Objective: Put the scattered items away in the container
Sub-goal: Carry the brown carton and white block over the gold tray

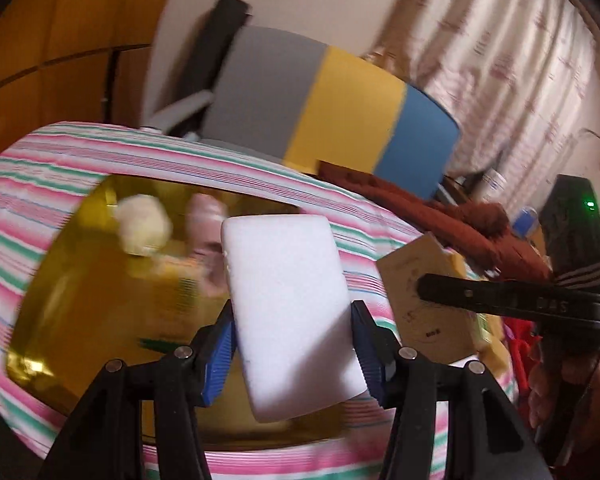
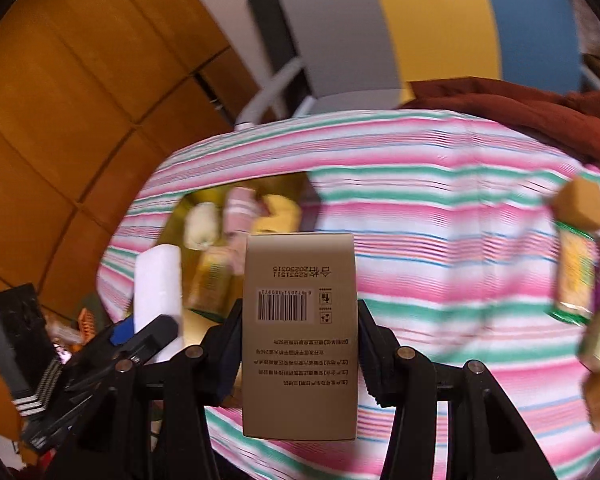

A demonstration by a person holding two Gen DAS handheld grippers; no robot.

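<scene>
Holding a white foam block (image 1: pixel 292 316) between the blue ribbed pads (image 1: pixel 220 354) of the left gripper (image 1: pixel 294 344), closed onto its two long sides, tilted a little and raised above the yellow container (image 1: pixel 68 280). Seen again from the right wrist view as a white slab (image 2: pixel 158 296) poking up at the left, with the left gripper (image 2: pixel 140 334) beneath it. Gripping a tan cardboard box (image 2: pixel 300 332) in the right gripper (image 2: pixel 300 344), closed on both sides of it, barcode and printed text facing the camera, upside down. Showing that same box (image 1: pixel 428 300) in the left wrist view, just right of the foam block, pinched by the right gripper (image 1: pixel 432 294) with the person's hand (image 1: pixel 576 392) behind it.

Resting on a worktop under a pink, green and white striped cloth (image 2: pixel 420 208), the container (image 2: pixel 188 208) sits at the left and already carries several blurred things: a pale round lump (image 1: pixel 144 224), a pinkish item (image 1: pixel 206 216) beside it, and yellow-green packets (image 2: pixel 214 280) lower down. Lying outside it, at the right edge of the cloth, a brown-capped item (image 2: pixel 580 204) and a green-and-yellow packet (image 2: pixel 574 280), well apart from the container. Standing beyond the worktop, a chair with grey, yellow and blue panels (image 1: pixel 340 100), a rust-red fabric (image 1: pixel 440 212) draped near it, and orange wood panelling (image 2: pixel 60 80) at the left.
</scene>
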